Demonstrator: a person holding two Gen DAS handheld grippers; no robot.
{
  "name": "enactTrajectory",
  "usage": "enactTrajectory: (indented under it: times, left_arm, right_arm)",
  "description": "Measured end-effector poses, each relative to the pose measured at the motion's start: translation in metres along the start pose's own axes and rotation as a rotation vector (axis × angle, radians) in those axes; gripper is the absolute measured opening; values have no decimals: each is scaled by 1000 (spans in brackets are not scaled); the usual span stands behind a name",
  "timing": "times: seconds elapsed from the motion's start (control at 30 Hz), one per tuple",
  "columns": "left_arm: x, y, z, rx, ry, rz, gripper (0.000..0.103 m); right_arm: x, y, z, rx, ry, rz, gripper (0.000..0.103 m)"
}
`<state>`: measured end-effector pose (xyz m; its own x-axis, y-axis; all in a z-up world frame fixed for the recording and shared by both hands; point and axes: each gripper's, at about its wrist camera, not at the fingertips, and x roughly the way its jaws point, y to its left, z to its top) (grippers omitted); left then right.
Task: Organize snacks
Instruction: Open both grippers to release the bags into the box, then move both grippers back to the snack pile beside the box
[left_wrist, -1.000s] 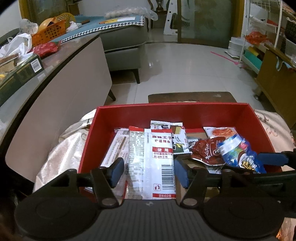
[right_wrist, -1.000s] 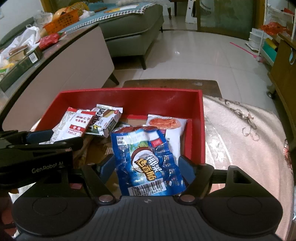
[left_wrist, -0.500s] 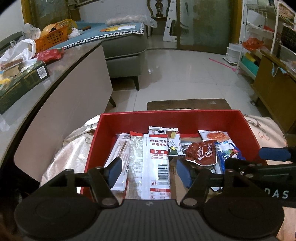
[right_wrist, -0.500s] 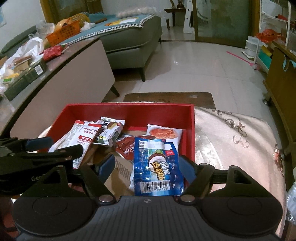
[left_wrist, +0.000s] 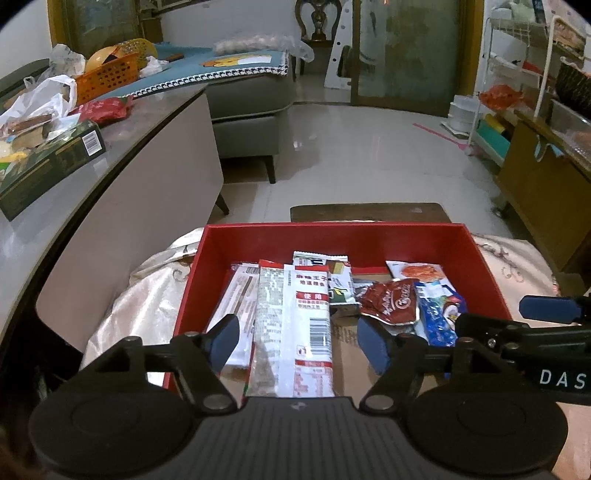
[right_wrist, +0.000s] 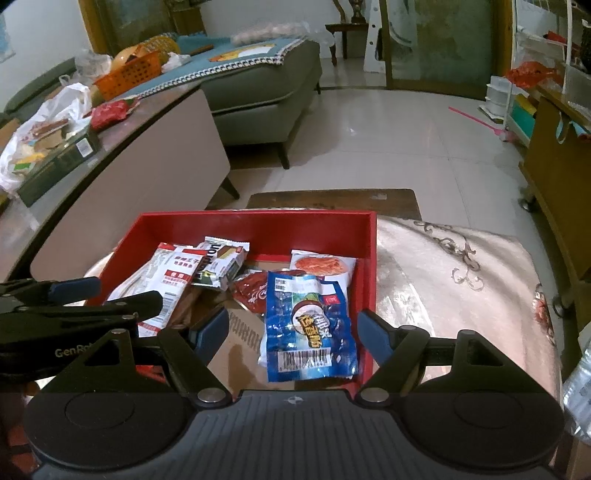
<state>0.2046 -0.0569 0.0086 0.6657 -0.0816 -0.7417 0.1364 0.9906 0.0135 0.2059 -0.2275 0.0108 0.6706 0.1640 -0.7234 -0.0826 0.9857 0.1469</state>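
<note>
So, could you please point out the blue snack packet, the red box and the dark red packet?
blue snack packet (right_wrist: 310, 325), right wrist view, printed front.
red box (left_wrist: 332, 238), left wrist view, far wall.
dark red packet (left_wrist: 389, 301), left wrist view, front face.

"das" on right gripper (left_wrist: 524, 321), "genro" on left gripper (right_wrist: 88, 295).

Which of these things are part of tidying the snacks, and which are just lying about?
Part of the job:
- shallow red cardboard box
- long white and red snack packet
- shiny blue foil snack bag
- dark red foil pouch

Just lying about:
- orange plastic mesh basket
- dark green carton
- grey fabric sofa
</note>
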Motion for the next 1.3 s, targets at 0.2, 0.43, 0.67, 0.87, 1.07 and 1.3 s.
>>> enactTrajectory:
  times: [0.2, 0.43, 0.67, 0.87, 1.07, 1.3]
  left_arm:
    - [-14, -3, -9, 11, -13, 1, 65]
    - [-25, 0, -27, -12, 19, -15, 66]
    - [-33, -9, -49, 4, 61, -40, 66]
    - [-29, -27, -70, 54, 114, -71, 66]
    - [-16, -45, -75, 82, 159, -105, 66]
    - [3, -62, -78, 59, 219, -122, 71]
  right_arm:
    - [-12, 1, -7, 0, -3, 3, 83]
    - [-25, -9, -28, 31, 29, -8, 84]
    - [-36, -11, -49, 27, 63, -19, 84]
    - [-38, -15, -64, 28, 104, -29, 85]
    - [-44, -29, -74, 36, 119, -50, 86]
    - [-43, -50, -83, 67, 141, -68, 86]
